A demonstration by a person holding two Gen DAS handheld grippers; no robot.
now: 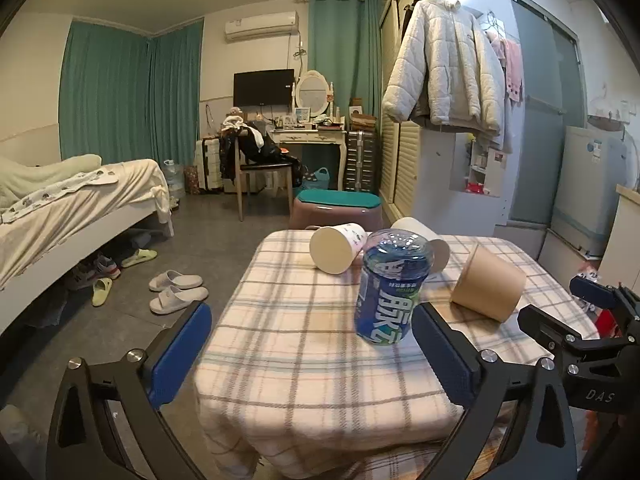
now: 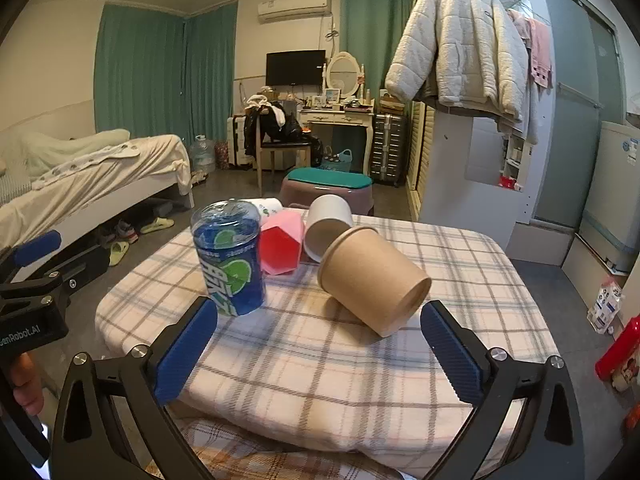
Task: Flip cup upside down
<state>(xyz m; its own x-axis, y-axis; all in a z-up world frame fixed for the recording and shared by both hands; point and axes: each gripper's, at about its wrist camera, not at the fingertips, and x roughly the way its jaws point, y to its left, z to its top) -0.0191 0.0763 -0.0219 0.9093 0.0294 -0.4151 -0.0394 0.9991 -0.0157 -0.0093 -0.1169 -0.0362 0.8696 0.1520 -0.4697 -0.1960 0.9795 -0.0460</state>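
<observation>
on the checked tablecloth (image 2: pixel 328 360) ahead of me: brown paper cup (image 2: pixel 370 280) lying on its side, rim pointing away and up-left, closed base toward my right tongs. blue plastic cup (image 2: pixel 229 258) stands just left of it, looks already inverted but hard to be sure. behind them a pink faceted cup (image 2: pixel 282 248) and a white cup (image 2: pixel 326 226) also on their sides, plus a printed white cup (image 1: pixel 338 248) at the far edge. right tongs (image 2: pixel 320 348) spread wide, empty, near edge of the table, lined up with the brown cup's base. left tongs (image 1: pixel 312 352) also wide apart, empty, pointing at the blue cup. my read: nothing flipped by me yet on the brown one, it's the nearest candidate, so this is the approach step. plan: go in with the right, straddle the cup wall mid-body across its width, not the rim, since paper will crush if i squeeze hard. close lightly, lift clear of the cloth, roll the wrist so the rim faces down, set flat. watch the blue cup: it's close on the left, so my left finger could clip it on the way in. soft cloth may let the cup tilt on landing, so release only once the rim sits level.
</observation>
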